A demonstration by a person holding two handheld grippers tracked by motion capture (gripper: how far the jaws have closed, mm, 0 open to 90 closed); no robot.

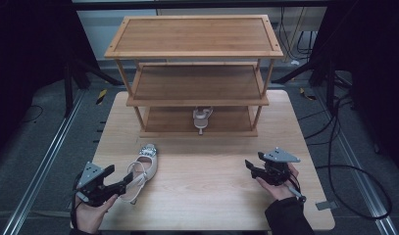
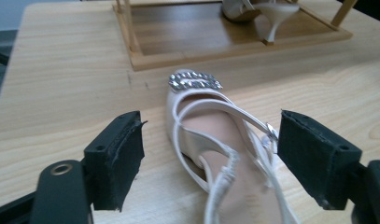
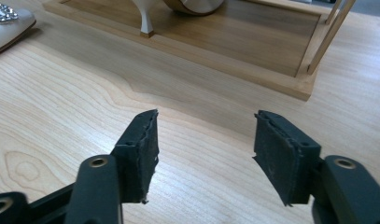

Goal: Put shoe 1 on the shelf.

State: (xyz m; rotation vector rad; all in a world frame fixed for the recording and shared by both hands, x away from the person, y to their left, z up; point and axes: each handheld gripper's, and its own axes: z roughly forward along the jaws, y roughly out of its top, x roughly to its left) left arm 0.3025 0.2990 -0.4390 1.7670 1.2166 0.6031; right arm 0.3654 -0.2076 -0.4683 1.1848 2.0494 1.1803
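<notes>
The left gripper (image 1: 119, 187) sits at the near left of the table (image 1: 211, 196), its jaws spread wide on either side of the heel end of a shoe (image 1: 142, 171) without closing on it; in the left gripper view (image 2: 211, 154) both pads stand apart from the shoe's sides, so it grips nothing, though from above whether a jaw brushes the strap cannot be told. The right gripper (image 1: 251, 167) hovers at the near right, well apart from the shoe, jaws also spread and empty over bare wood (image 3: 204, 144). The shoe is a pale, glossy slingback lying flat on the table near the left gripper, toe pointing far toward the rack (image 1: 197, 63), with a sparkling buckle (image 2: 195, 81) on the toe and thin straps crossing the open heel. A second shoe (image 1: 202, 118) of the same kind stands on the bottom shelf of the three-tier wooden rack at the far middle of the table. The high view gives the whole layout and the person's hands on both grippers. The left gripper view shows the buckle's stones, the strap clasp and the beige insole closely, plus the second shoe's slim heel (image 2: 274, 21). The right gripper view catches that heel (image 3: 144, 18) on the shelf edge and the first shoe's toe (image 3: 8, 23) at its far left corner.
</notes>
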